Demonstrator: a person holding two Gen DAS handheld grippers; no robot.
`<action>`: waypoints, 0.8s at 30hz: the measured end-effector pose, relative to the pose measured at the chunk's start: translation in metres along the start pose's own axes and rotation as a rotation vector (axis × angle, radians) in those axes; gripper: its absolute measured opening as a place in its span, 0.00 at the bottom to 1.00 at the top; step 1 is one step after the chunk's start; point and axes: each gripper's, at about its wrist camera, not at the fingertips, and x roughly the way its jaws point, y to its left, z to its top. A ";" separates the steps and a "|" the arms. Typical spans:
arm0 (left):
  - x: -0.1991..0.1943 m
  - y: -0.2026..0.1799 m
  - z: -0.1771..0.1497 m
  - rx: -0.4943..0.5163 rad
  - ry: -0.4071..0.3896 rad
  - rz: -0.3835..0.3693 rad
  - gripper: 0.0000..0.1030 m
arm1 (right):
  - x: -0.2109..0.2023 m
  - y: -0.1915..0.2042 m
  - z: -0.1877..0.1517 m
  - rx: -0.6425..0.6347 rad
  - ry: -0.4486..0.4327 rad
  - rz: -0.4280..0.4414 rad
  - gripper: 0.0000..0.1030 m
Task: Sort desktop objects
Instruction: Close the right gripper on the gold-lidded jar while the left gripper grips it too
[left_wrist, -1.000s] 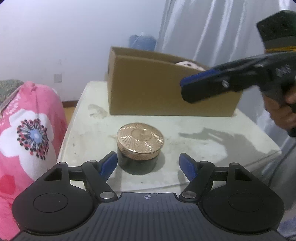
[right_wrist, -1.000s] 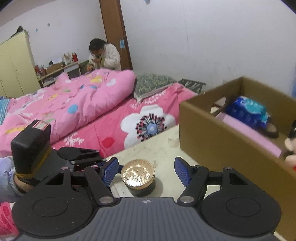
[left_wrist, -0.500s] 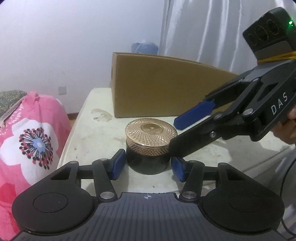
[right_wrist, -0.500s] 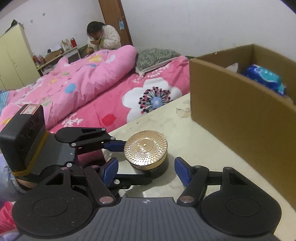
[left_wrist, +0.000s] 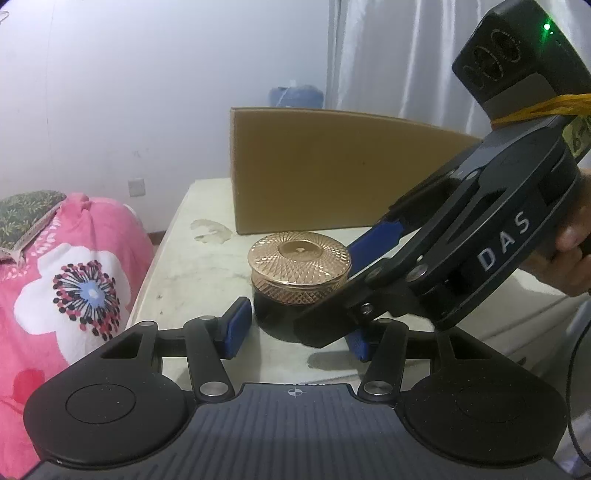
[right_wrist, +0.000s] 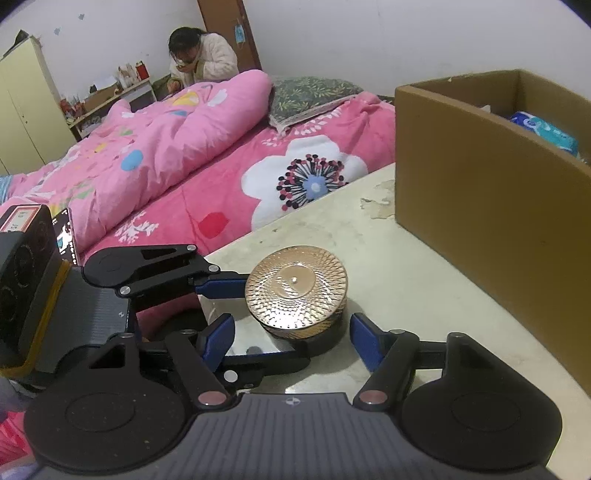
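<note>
A round jar with a dark base and a gold patterned lid (left_wrist: 299, 258) (right_wrist: 295, 288) stands on the pale table (left_wrist: 199, 266). My left gripper (left_wrist: 298, 334) is shut on the jar's dark base, one blue pad touching its left side; the other pad is partly hidden behind the right gripper. My right gripper (right_wrist: 291, 341) comes down at a slant from the right and straddles the gold lid. Its jaws are closing, with small gaps still showing beside the lid. In the left wrist view the right gripper (left_wrist: 330, 291) crosses in front of the jar.
An open cardboard box (left_wrist: 314, 177) (right_wrist: 480, 184) stands on the table behind the jar, with a blue pack (right_wrist: 543, 129) inside. A bed with pink flowered bedding (right_wrist: 184, 147) runs along the table's edge. A person (right_wrist: 207, 55) sits far back.
The left gripper has closed from wide open onto the jar's base. The right gripper has come down from above the box to straddle the lid.
</note>
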 end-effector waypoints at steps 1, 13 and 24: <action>-0.001 -0.001 0.000 -0.002 0.000 0.003 0.53 | 0.001 0.000 0.000 0.007 -0.002 -0.005 0.67; -0.007 0.002 -0.004 -0.057 -0.020 0.018 0.44 | 0.009 0.004 -0.001 -0.010 -0.046 -0.063 0.58; -0.013 0.005 -0.008 -0.088 -0.044 -0.018 0.25 | 0.002 -0.003 -0.004 0.007 -0.069 -0.080 0.57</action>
